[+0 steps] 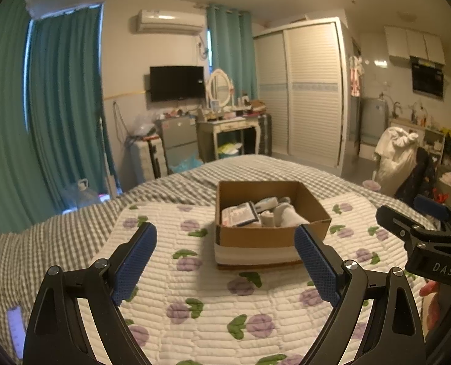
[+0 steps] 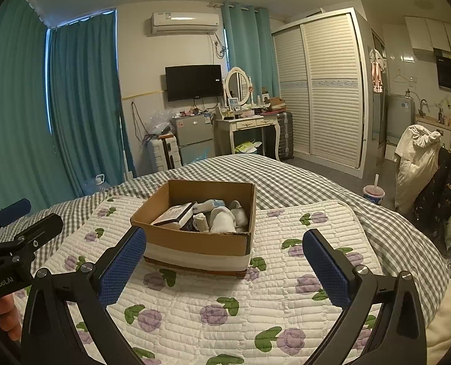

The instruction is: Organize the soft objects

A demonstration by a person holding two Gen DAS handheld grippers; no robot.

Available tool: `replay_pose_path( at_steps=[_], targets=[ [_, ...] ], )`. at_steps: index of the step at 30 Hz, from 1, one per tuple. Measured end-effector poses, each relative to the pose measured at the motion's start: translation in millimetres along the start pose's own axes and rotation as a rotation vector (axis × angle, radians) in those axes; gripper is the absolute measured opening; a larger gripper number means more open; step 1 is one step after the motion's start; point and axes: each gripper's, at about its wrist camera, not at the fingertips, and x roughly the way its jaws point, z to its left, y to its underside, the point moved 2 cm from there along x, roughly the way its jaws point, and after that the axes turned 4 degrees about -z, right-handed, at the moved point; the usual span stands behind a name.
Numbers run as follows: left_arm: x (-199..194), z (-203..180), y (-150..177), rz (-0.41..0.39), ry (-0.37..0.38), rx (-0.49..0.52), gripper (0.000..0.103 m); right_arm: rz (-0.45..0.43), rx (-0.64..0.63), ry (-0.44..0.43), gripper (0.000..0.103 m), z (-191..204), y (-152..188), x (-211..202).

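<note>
Cardboard box point(image 2: 195, 234) centre frame on quilted bed cover point(image 2: 256, 313), holding rolled white soft items point(image 2: 225, 219) | left tool point(image 1: 225, 261) and right tool point(image 2: 224, 261) spread, empty | stage undetermined: packed or awaiting unpacking.

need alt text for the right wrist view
An open right gripper hovers over a floral quilt on a bed, facing a cardboard box of rolled white cloths and packets. The left gripper shows at the left edge, with a bedroom behind.
</note>
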Motion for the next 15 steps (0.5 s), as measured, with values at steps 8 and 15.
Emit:
replay_pose_path(
  at_steps=[8,15],
  targets=[
    [0.0,-0.3,0.1,-0.003,-0.001,0.008,0.093,0.0,0.0,0.0,0.103,-0.1,-0.8,-0.3],
    [-0.6,-0.6,0.7,-0.003,-0.005,0.013,0.093,-0.003,-0.001,-0.002,0.103,0.2,-1.5,-0.9]
  ],
)
